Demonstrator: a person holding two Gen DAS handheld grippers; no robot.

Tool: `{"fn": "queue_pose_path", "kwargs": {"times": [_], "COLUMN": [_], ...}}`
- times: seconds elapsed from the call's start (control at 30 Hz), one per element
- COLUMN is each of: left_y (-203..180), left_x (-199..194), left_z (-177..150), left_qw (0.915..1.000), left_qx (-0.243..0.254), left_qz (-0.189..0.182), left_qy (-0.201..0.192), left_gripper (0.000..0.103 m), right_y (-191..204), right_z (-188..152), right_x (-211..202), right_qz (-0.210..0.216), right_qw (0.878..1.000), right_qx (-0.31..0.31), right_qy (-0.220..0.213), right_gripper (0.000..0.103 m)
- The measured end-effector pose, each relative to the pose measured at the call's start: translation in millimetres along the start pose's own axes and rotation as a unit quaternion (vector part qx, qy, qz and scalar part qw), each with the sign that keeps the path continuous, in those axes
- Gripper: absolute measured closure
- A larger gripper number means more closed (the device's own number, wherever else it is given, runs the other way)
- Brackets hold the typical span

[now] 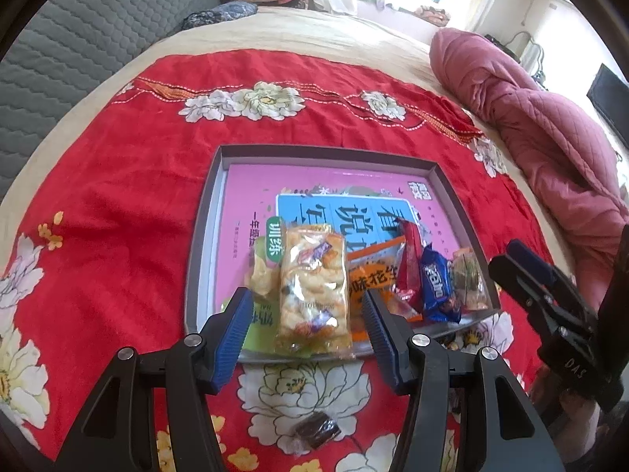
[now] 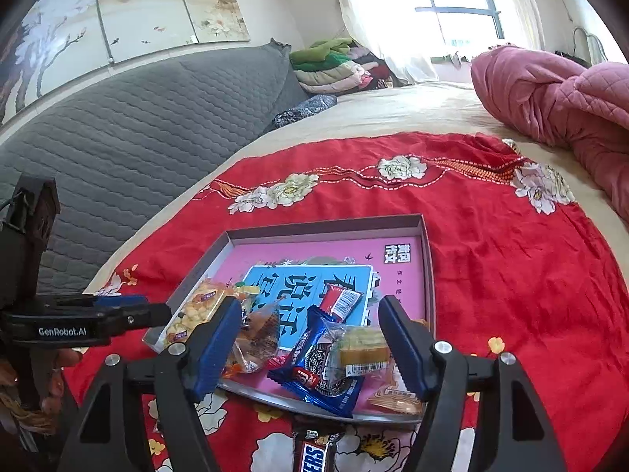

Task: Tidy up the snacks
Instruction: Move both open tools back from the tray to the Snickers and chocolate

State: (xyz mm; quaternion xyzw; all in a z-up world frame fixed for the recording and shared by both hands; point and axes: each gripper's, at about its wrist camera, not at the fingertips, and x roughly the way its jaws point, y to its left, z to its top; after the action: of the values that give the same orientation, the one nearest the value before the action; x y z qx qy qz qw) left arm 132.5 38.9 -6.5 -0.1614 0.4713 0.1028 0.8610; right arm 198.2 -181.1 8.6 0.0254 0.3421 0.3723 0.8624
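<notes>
Snacks lie clustered along the near edge of the shallow grey cardboard tray (image 1: 220, 181) on the red floral cloth (image 1: 118, 216). I find my left gripper (image 1: 308, 306) spread wide, gripping nothing, its blue pads flanking the clear-wrapped yellow puffed-rice bar (image 1: 312, 295) without visible contact. My right gripper (image 2: 310, 320) is likewise wide and empty, above the blue Oreo packet (image 2: 318, 373). A brown Snickers bar (image 2: 314, 452) lies on the cloth outside the tray's near edge.

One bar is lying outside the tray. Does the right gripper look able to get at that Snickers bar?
Probably yes. The Snickers bar lies uncovered on the red cloth, just before the open right gripper, outside the tray.
</notes>
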Motion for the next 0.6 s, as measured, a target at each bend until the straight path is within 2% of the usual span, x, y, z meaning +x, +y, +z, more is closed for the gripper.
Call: {"fn": "queue_pose_path", "kwargs": {"times": [0.43,0.6], "left_y": [7.9,12.0], "left_x": [-9.7,-15.0], "left_z": [-20.0,-23.6], "left_qw": [0.9996,0.9996], "left_qx": [0.020,0.020], "left_qz": [0.007,0.006], "left_qy": [0.018,0.019], "left_gripper": [0.044,0.044], "right_y": [8.0,7.6], "right_z": [-13.2,-21.9], "right_x": [-2.6,-7.6], "right_qz": [-0.025,-0.022], "right_qw": [0.999,0.999], "right_qx": [-0.009,0.002], "right_qy": [0.020,0.031], "right_gripper": [0.024,0.022]}}
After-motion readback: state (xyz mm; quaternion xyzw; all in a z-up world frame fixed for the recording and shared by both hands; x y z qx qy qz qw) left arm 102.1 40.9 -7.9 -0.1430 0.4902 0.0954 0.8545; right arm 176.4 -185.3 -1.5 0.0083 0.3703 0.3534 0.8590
